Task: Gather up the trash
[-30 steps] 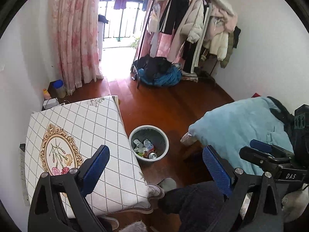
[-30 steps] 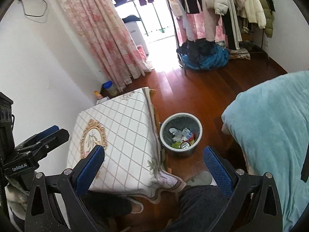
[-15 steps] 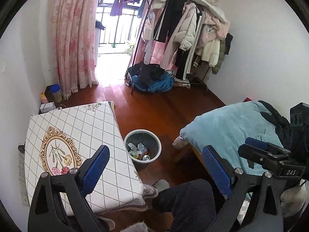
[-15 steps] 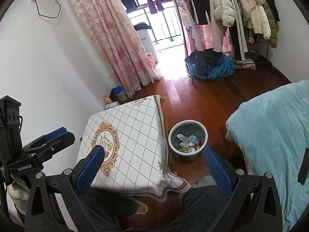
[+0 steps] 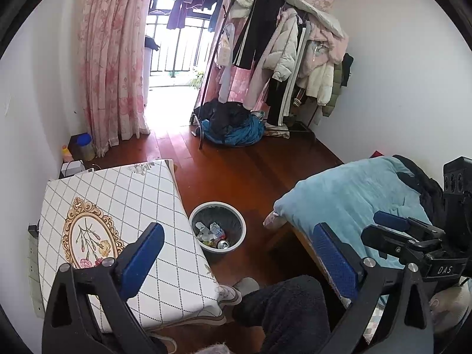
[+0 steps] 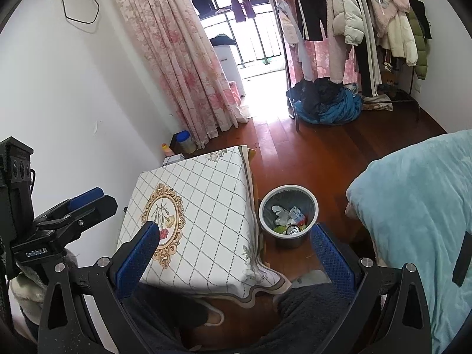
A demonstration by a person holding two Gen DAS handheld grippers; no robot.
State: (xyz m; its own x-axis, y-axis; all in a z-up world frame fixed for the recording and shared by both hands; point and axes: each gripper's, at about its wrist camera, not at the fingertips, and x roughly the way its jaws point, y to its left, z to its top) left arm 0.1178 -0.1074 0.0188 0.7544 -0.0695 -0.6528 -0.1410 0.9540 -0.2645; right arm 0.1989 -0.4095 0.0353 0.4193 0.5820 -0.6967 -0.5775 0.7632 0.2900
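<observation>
A grey waste bin (image 5: pixel 218 205) (image 6: pixel 289 188) stands on the wooden floor between the table and the bed. It holds crumpled wrappers (image 5: pixel 211 231) (image 6: pixel 287 215) and a drink can (image 5: pixel 223 244) (image 6: pixel 293 230). My left gripper (image 5: pixel 236 233) hovers well above the table's near corner and the bin. Its jaws are opening wide and nothing is between them. My right gripper (image 6: pixel 234 230) is held beside it at a similar height, open and empty. No trash shows on the tabletop or the floor.
A low table under a white diamond-pattern cloth (image 5: pixel 118 194) (image 6: pixel 206 183) sits left of the bin. A bed with a blue blanket (image 5: pixel 354 194) (image 6: pixel 413 191) is on the right. The person's dark trouser leg (image 5: pixel 280 303) and slipper (image 5: pixel 230 293) are below. A clothes rack (image 5: pixel 280 44) and a heap of clothes (image 5: pixel 233 126) stand beyond.
Both grippers have risen and drawn back, so the bin and table look smaller and farther off. Both stay empty.
</observation>
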